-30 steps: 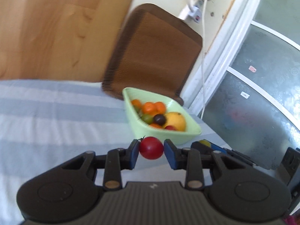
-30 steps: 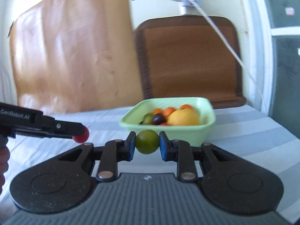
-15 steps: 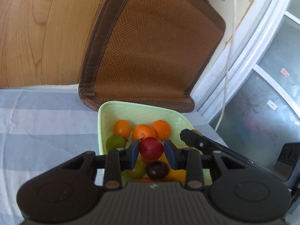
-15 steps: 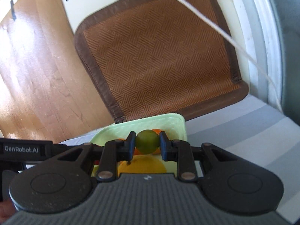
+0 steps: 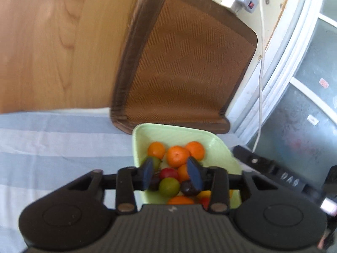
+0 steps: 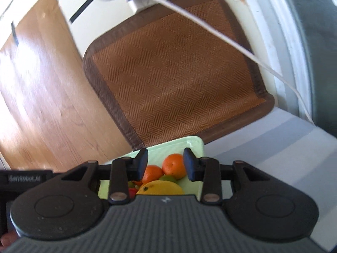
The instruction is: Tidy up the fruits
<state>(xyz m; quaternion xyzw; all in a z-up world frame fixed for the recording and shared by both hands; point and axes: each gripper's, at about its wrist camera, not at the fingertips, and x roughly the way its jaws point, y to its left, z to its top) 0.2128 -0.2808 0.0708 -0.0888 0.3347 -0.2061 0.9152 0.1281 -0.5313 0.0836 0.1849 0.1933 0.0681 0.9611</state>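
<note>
A pale green bowl [image 5: 181,131] holds several fruits: oranges [image 5: 177,155], a red tomato [image 5: 168,173], a green fruit [image 5: 169,187] and a dark plum [image 5: 189,188]. My left gripper [image 5: 171,172] is open and empty just above the fruit pile. In the right wrist view my right gripper [image 6: 166,164] is open and empty over the same bowl [image 6: 179,145], above oranges [image 6: 173,165], a green fruit [image 6: 168,177] and a yellow fruit [image 6: 160,187]. The right gripper's body [image 5: 273,171] shows beside the bowl in the left view.
The bowl stands on a grey and white striped cloth [image 5: 52,147]. A brown woven mat [image 5: 181,63] leans on the wall behind it, with a wooden panel [image 5: 52,42] to the left. A white cable [image 5: 261,73] hangs at the right.
Both grippers have opened over the bowl. The red tomato left the left gripper and the green fruit left the right gripper; both now lie among the fruit.
</note>
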